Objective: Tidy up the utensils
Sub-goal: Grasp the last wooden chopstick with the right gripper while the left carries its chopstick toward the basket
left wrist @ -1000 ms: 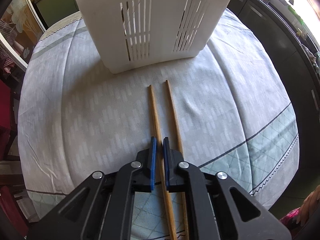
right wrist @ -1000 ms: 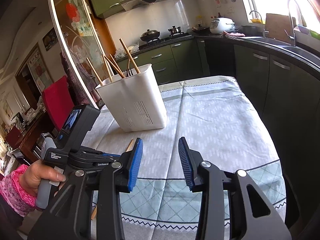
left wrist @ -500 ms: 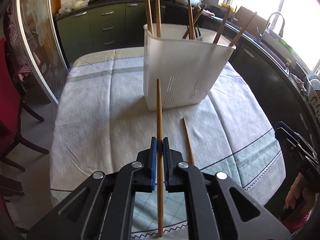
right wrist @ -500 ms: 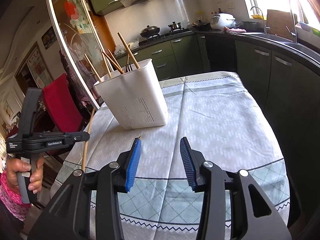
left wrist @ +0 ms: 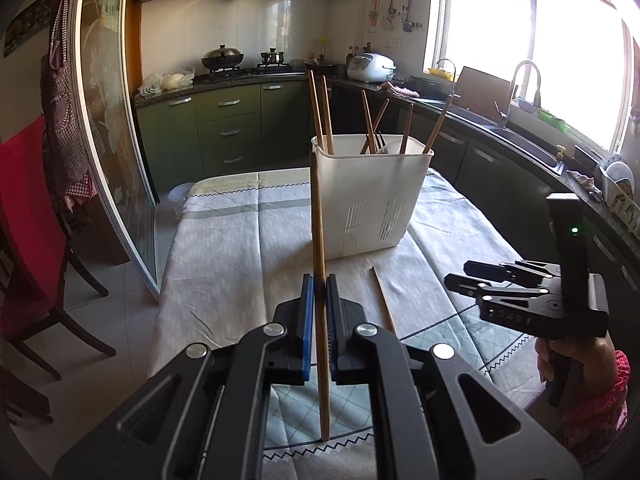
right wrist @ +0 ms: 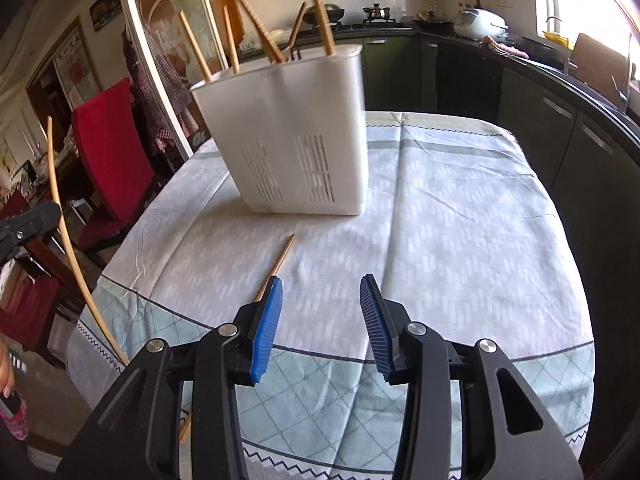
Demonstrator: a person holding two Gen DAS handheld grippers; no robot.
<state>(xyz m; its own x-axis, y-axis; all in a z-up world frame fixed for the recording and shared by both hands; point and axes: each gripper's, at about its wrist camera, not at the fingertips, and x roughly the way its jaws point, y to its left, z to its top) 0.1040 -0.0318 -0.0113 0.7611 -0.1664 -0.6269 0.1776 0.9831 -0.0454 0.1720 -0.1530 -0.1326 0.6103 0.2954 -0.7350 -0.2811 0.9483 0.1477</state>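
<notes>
My left gripper [left wrist: 319,286] is shut on a wooden chopstick [left wrist: 318,216] and holds it upright above the table, in front of the white slotted utensil holder [left wrist: 370,196]. The holder has several chopsticks standing in it. A second chopstick [left wrist: 383,300] lies on the cloth to the right of my left gripper. In the right wrist view my right gripper [right wrist: 321,304] is open and empty, low over the table, with the lying chopstick [right wrist: 279,264] just ahead of its left finger. The holder [right wrist: 296,132] stands beyond. The held chopstick [right wrist: 64,240] shows at far left.
The table has a pale patterned cloth [right wrist: 460,220]. A red chair [right wrist: 108,148] stands at its left side. Dark green kitchen cabinets [left wrist: 228,136] and a counter with a sink [left wrist: 516,128] run behind and to the right.
My left gripper has lifted its chopstick off the table and tilted it upright. My right gripper has moved forward and down toward the lying chopstick.
</notes>
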